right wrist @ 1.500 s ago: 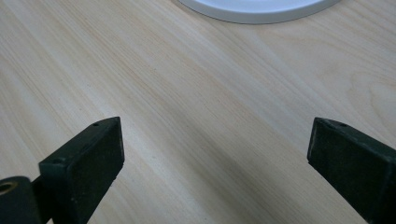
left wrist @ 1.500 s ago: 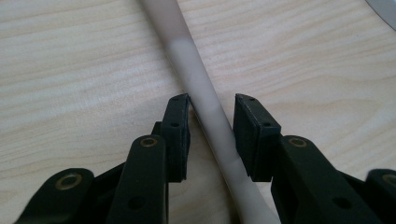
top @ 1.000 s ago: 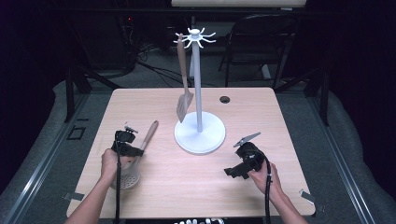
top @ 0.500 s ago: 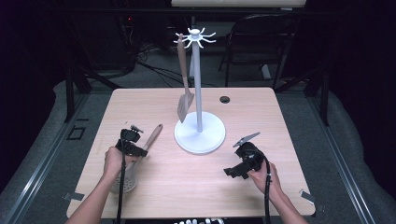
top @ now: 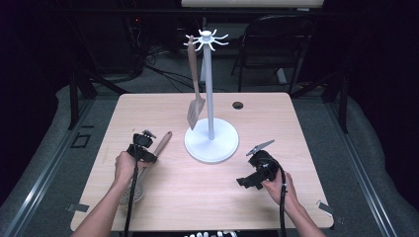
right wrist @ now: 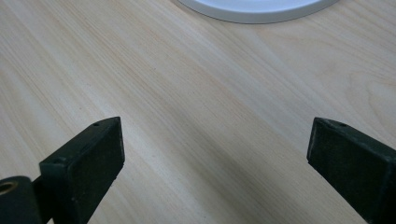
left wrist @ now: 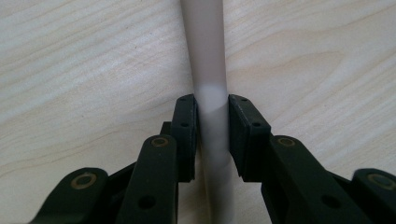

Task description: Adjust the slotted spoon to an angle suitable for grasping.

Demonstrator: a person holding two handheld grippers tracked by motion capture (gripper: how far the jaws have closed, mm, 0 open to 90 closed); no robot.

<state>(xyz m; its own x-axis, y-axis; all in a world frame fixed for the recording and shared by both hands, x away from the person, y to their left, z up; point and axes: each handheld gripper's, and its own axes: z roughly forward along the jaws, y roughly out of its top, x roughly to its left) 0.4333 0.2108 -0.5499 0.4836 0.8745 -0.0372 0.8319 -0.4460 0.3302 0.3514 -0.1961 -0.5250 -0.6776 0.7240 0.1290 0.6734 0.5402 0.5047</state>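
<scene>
A slotted spoon lies flat at the table's left, its round head (top: 133, 190) near the front and its brown handle (top: 162, 143) pointing toward the stand. My left gripper (top: 143, 149) points down onto that handle. In the left gripper view the left gripper (left wrist: 211, 100) has both pads pressed against the pale handle (left wrist: 204, 51); the jaws have just been closing on it. My right gripper (top: 251, 168) rests low over bare wood at the right. The right gripper (right wrist: 215, 140) stands wide open there with nothing between its pads. A spatula (top: 195, 111) hangs from the white hook stand (top: 210, 89).
The stand's round white base (top: 211, 146) sits mid-table between the two hands, and its edge (right wrist: 252, 11) shows in the right gripper view. A small black cap (top: 238, 105) lies behind it. Chairs and cables stand beyond the far edge.
My left gripper has shifted a little to the right along the spoon's handle. The spoon, the right gripper and the stand have stayed where they were.
</scene>
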